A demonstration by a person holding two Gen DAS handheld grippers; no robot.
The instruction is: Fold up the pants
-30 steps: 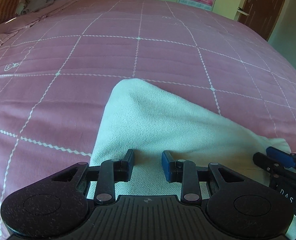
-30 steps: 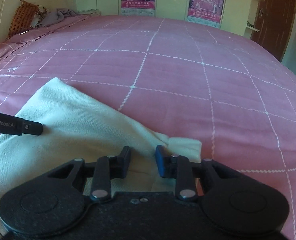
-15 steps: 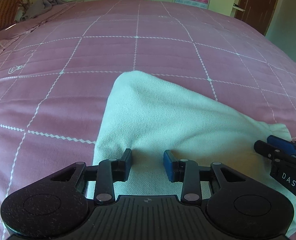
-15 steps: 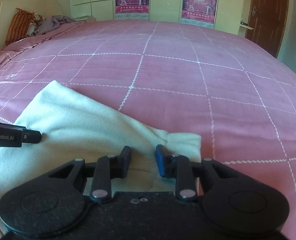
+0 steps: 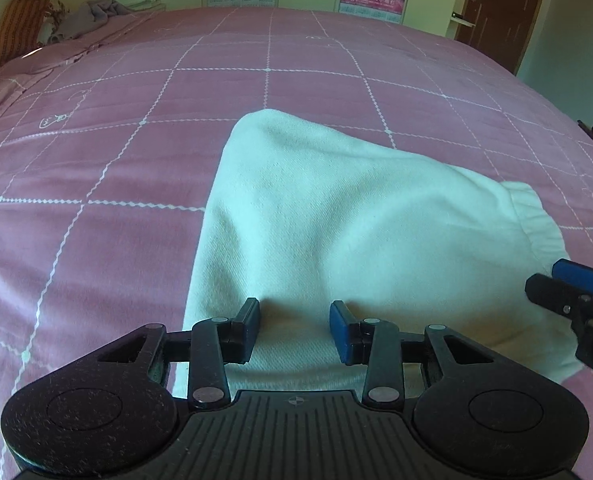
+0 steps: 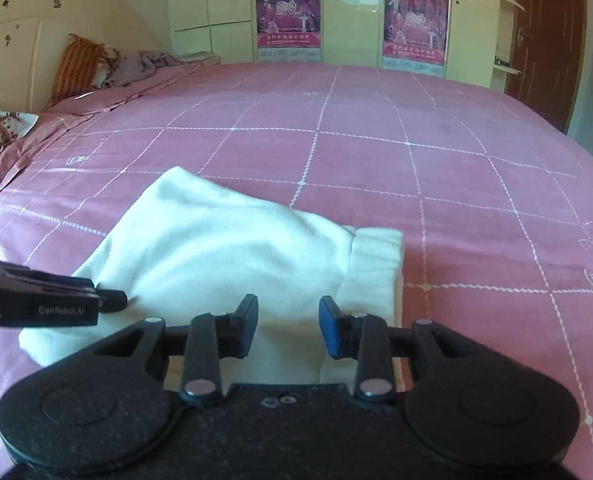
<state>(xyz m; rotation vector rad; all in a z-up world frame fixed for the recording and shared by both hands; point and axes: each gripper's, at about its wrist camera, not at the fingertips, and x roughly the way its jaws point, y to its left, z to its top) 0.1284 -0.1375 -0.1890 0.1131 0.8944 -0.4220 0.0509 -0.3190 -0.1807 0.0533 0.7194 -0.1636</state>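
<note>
The white pants (image 5: 336, 220) lie folded into a compact bundle on the pink bed; they also show in the right wrist view (image 6: 224, 248), with the ribbed waistband (image 6: 372, 264) on the right side. My left gripper (image 5: 294, 330) is open and empty, above the bundle's near edge. My right gripper (image 6: 287, 330) is open and empty, above the near edge by the waistband. Each gripper shows in the other's view: the right one (image 5: 568, 292) at the right edge, the left one (image 6: 56, 300) at the left edge.
The pink quilted bedspread (image 5: 136, 140) with white grid lines stretches all around the pants. An orange pillow (image 6: 78, 64) and a grey blanket (image 6: 148, 64) lie at the far left by the headboard. Wardrobes with posters (image 6: 414, 24) and a brown door (image 6: 548, 40) stand beyond the bed.
Both grippers have lifted and drawn back from the pants, staying open. More of the bundle and waistband shows, and the pants lie still on the bed.
</note>
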